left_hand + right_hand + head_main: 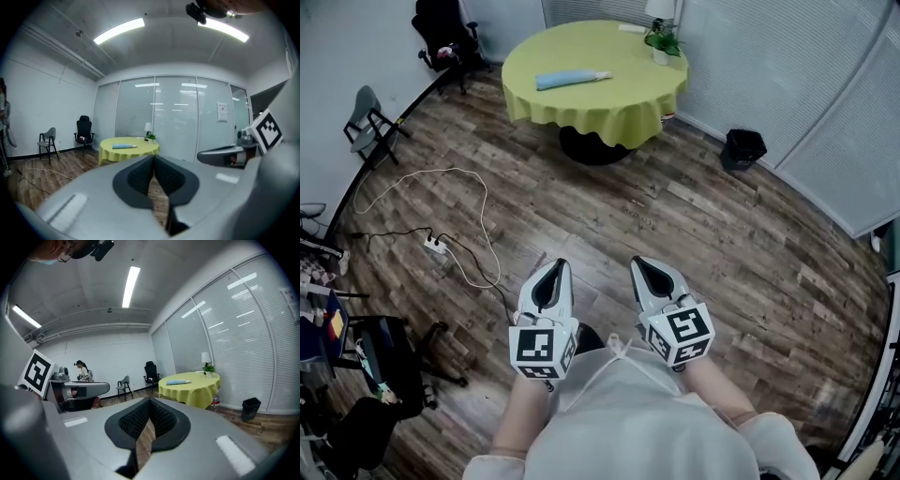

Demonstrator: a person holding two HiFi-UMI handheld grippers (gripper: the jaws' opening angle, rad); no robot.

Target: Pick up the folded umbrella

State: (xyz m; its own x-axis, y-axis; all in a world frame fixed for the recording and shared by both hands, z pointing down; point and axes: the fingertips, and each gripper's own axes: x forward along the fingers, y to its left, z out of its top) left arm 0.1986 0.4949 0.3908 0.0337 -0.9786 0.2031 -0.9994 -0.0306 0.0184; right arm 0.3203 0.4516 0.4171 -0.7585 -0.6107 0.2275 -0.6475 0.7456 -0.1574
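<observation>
The folded umbrella (572,80) is a pale blue roll lying on the round table with a yellow-green cloth (619,103) at the far side of the room. It also shows small and distant in the left gripper view as the umbrella (123,146) and in the right gripper view as the umbrella (178,382). My left gripper (559,266) and right gripper (638,263) are held side by side over the wooden floor, far short of the table. Both point toward it. Each has its jaws shut with nothing between them, as seen at the left gripper (153,157) and the right gripper (150,401).
A potted plant (662,43) stands at the table's far edge. A black bin (742,147) sits by the blinds at right. A power strip with cables (436,246) lies on the floor at left, near a grey chair (369,122) and a black office chair (444,36).
</observation>
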